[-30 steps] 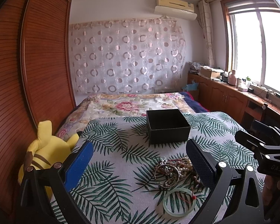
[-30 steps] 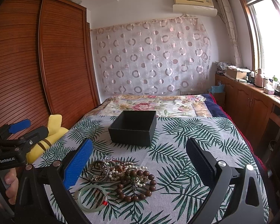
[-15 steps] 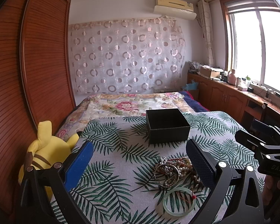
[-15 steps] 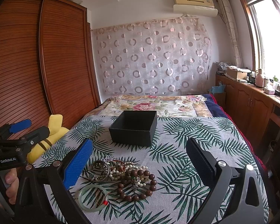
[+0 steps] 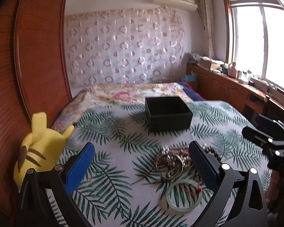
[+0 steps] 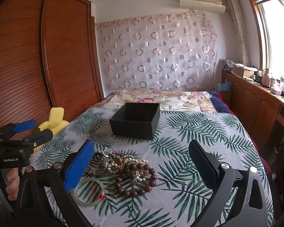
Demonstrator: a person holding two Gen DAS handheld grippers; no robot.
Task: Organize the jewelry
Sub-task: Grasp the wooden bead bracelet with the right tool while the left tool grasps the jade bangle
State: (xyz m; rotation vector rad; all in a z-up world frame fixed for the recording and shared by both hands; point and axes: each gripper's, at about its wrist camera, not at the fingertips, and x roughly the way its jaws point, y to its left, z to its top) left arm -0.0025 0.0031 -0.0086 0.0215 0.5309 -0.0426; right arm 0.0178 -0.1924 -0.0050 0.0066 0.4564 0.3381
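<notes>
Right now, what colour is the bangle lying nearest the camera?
Pale green, with a bit of red thread; the bangle shows best in the left wrist view.

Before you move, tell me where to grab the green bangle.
Take the green bangle by its near rim, one finger of the right claw inside the ring and one outside, coming from above. It lies flat on the bedspread, and its far side touches the bead pile.

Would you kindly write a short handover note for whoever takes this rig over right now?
Left tongs: open, empty, hovering over the bedspread left of the jewelry.
Right tongs: open, empty, above the jewelry.
Jewelry heap, wooden beads and jade bangle lie together on the bedspread.
Black box sits open just behind them; nothing visible inside.
Done: nothing moved yet.
Left: put every piece in the box.
</notes>
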